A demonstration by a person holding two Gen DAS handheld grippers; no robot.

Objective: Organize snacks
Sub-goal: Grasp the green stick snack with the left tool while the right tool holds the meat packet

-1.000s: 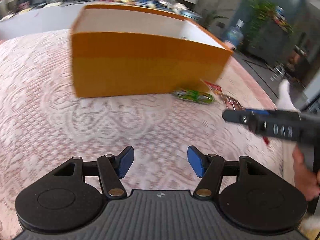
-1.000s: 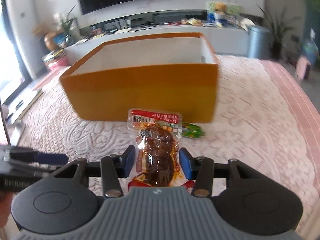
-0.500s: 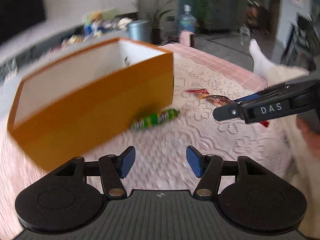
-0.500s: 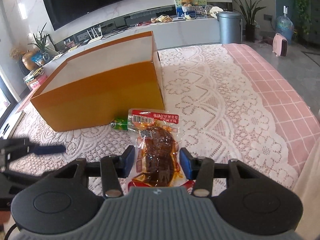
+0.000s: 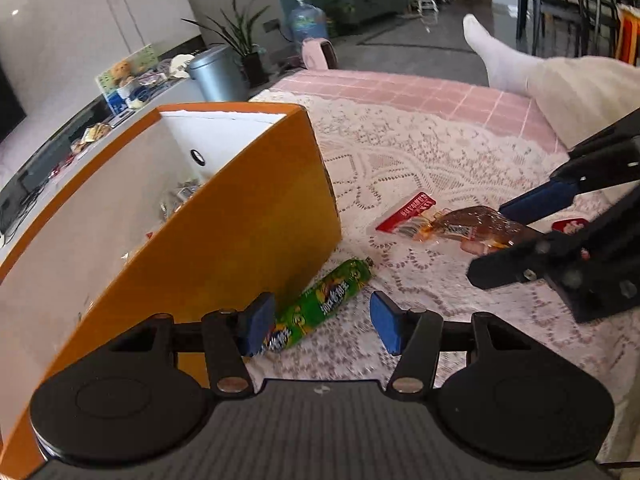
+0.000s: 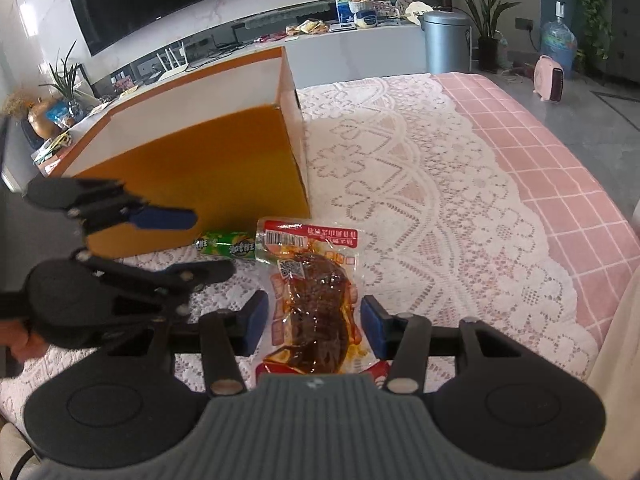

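Observation:
An orange box (image 5: pixel 248 216) with white inner walls stands on the lace cloth. At its near corner lies a green sausage snack (image 5: pixel 324 304). My left gripper (image 5: pixel 322 322) reaches around it, jaws closing, the snack between the blue pads and apart from the right one. In the right wrist view the green snack (image 6: pixel 228 245) lies by the box (image 6: pixel 208 168), with the left gripper (image 6: pixel 210 243) over it. My right gripper (image 6: pixel 314 326) has a red-and-clear meat packet (image 6: pixel 316 280) between its pads, which touch its sides while the jaws ease open slightly. The packet (image 5: pixel 472 226) reaches forward from the right gripper (image 5: pixel 490 240).
Several small wrapped snacks (image 5: pixel 180 196) lie inside the box. A person's leg in a white sock (image 5: pixel 492 52) stretches past the table's far right edge. The pink checked cloth (image 6: pixel 560 168) marks the right edge of the table. A grey bin (image 6: pixel 446 40) stands beyond.
My left gripper rolled and swung in to the box corner, so the green snack now lies between its narrowing fingers. The right gripper carried the packet a little rightward, then barely moved.

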